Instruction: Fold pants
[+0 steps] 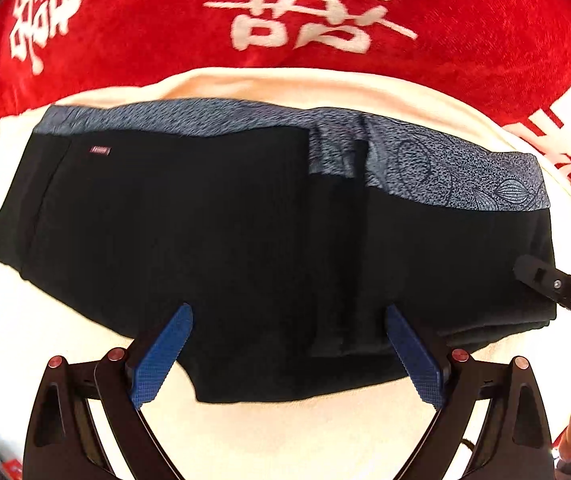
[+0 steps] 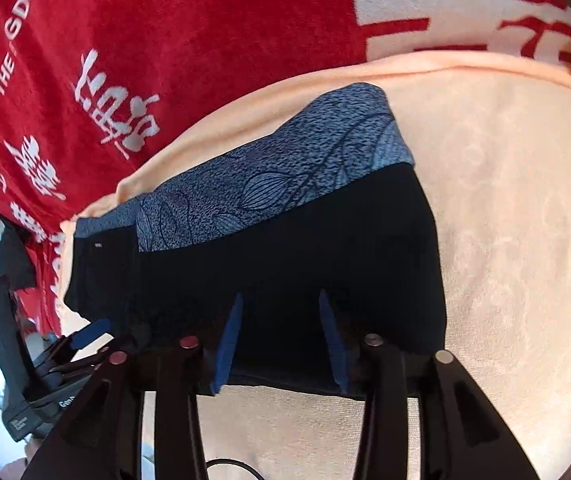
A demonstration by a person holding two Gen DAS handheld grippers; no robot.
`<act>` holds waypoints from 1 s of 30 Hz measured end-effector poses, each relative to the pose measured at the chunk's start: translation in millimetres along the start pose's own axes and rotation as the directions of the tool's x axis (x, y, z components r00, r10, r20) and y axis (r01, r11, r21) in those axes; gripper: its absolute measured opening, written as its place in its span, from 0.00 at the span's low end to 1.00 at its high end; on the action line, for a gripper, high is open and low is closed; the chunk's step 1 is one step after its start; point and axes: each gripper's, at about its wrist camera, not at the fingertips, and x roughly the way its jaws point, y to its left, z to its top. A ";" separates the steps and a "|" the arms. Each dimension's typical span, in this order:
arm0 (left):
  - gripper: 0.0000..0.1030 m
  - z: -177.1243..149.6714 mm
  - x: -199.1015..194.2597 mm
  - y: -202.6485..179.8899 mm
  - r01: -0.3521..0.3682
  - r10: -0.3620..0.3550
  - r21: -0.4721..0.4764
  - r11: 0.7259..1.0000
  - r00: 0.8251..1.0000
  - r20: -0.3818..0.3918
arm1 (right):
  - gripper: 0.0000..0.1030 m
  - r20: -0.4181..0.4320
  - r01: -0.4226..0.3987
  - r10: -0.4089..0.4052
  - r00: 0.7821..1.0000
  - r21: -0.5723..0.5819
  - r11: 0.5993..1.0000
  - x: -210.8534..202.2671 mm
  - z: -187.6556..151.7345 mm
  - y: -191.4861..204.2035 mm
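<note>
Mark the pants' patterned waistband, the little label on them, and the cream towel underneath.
patterned waistband (image 2: 285,176), right wrist view, middle of the blue-grey printed band.
label (image 1: 100,150), left wrist view, centre of the small tag.
cream towel (image 2: 505,240), right wrist view, bare patch beside the pants.

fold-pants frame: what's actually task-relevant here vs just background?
Task-relevant:
- black pants, already folded up, patterned grey waistband
- left gripper, open above them
- right gripper, open at their edge

Background:
- cream towel under the pants
- red blanket with white characters
</note>
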 end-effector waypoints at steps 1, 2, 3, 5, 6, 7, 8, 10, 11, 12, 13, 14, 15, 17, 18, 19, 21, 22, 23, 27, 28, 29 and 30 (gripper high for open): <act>0.95 -2.1 -1.7 3.8 0.004 -0.004 -0.002 1.000 1.000 -0.002 | 0.53 -0.001 0.019 -0.019 1.000 -0.015 1.000 0.9 0.0 5.0; 0.95 -5.6 -2.7 10.9 0.009 -0.009 -0.002 1.000 1.000 -0.004 | 0.55 -0.002 0.046 -0.046 0.999 -0.033 0.998 1.8 -0.5 11.6; 0.95 -7.4 -4.5 14.1 0.012 -0.012 -0.001 1.000 1.000 -0.004 | 0.58 -0.005 0.070 -0.070 0.998 -0.047 0.996 2.5 -1.4 17.8; 0.95 -13.8 -9.3 23.4 0.014 -0.014 0.007 1.000 1.000 -0.011 | 0.59 -0.036 0.075 -0.077 0.996 -0.060 0.995 3.8 -4.2 28.4; 0.95 -17.6 -12.3 29.2 0.015 -0.014 0.011 1.000 1.000 -0.016 | 0.59 -0.048 0.071 -0.074 0.996 -0.061 0.996 4.1 -6.8 33.9; 0.95 -21.3 -15.6 35.4 0.018 -0.018 0.013 1.000 1.000 -0.020 | 0.60 -0.058 0.068 -0.072 0.996 -0.062 0.996 4.2 -9.6 39.1; 0.95 -26.4 -20.4 42.5 0.022 -0.022 0.015 1.000 1.000 -0.022 | 0.60 -0.065 0.070 -0.074 0.995 -0.065 0.995 3.7 -12.4 43.7; 0.95 -32.9 -28.5 55.5 0.024 -0.024 0.019 1.000 0.999 -0.025 | 0.60 -0.067 0.087 -0.093 0.993 -0.078 0.993 0.8 -18.9 54.6; 0.95 -36.4 -32.7 63.8 0.024 -0.024 0.021 0.999 0.999 -0.028 | 0.60 -0.071 0.092 -0.097 0.993 -0.081 0.992 -0.5 -22.1 59.5; 0.95 -39.8 -36.2 70.0 0.024 -0.023 0.020 1.000 0.999 -0.029 | 0.61 -0.080 0.090 -0.097 0.992 -0.078 0.993 -1.6 -25.4 64.0; 0.95 -40.5 -38.7 75.9 0.024 -0.024 0.016 1.000 0.999 -0.032 | 0.63 -0.089 0.087 -0.094 0.992 -0.073 0.993 -2.5 -27.7 66.8; 0.95 -42.1 -42.8 82.6 0.025 -0.025 0.009 1.000 0.999 -0.037 | 0.65 -0.100 0.082 -0.089 0.991 -0.066 0.994 -3.4 -30.9 69.6; 0.95 -44.5 -43.3 87.4 0.027 -0.026 0.002 1.000 0.999 -0.044 | 0.68 -0.120 0.079 -0.086 0.989 -0.055 0.995 -3.9 -35.3 72.6; 0.95 -52.9 -48.6 103.4 0.031 -0.031 -0.014 0.999 0.998 -0.055 | 0.68 -0.141 0.090 -0.096 0.985 -0.047 0.995 -5.2 -43.2 76.1; 0.95 -55.7 -49.4 107.7 0.031 -0.032 -0.021 0.999 0.998 -0.061 | 0.68 -0.153 0.104 -0.111 0.982 -0.053 0.993 -6.8 -49.7 79.6; 0.95 -57.3 -46.1 105.4 0.031 -0.033 -0.029 0.999 0.997 -0.068 | 0.69 -0.160 0.110 -0.118 0.980 -0.059 0.992 -7.8 -53.0 81.4; 0.95 -59.9 -44.8 107.5 0.035 -0.038 -0.043 0.998 0.996 -0.077 | 0.72 -0.174 0.128 -0.140 0.975 -0.075 0.989 -11.9 -62.6 86.6; 0.95 -62.8 -47.3 113.2 0.038 -0.041 -0.050 0.998 0.996 -0.077 | 0.74 -0.180 0.138 -0.150 0.972 -0.079 0.987 -13.3 -67.7 89.5; 0.95 -64.8 -48.5 117.5 0.040 -0.044 -0.056 0.998 0.996 -0.075 | 0.75 -0.187 0.142 -0.155 0.970 -0.079 0.987 -14.3 -71.9 91.9; 0.95 -69.5 -49.3 131.6 0.051 -0.057 -0.082 0.995 0.996 -0.073 | 0.76 -0.217 0.161 -0.173 0.961 -0.071 0.984 -15.1 -86.2 101.4; 0.95 -70.9 -49.4 136.2 0.054 -0.060 -0.088 0.995 0.996 -0.072 | 0.76 -0.224 0.164 -0.176 0.959 -0.071 0.984 -13.8 -88.5 103.7; 0.95 -72.2 -49.0 140.7 0.054 -0.061 -0.095 0.994 0.996 -0.071 | 0.76 -0.227 0.166 -0.179 0.957 -0.072 0.983 -12.7 -89.5 105.1; 0.95 -71.0 -47.0 141.1 0.053 -0.060 -0.101 0.993 0.996 -0.070 | 0.77 -0.233 0.169 -0.181 0.955 -0.074 0.983 -10.9 -91.4 107.7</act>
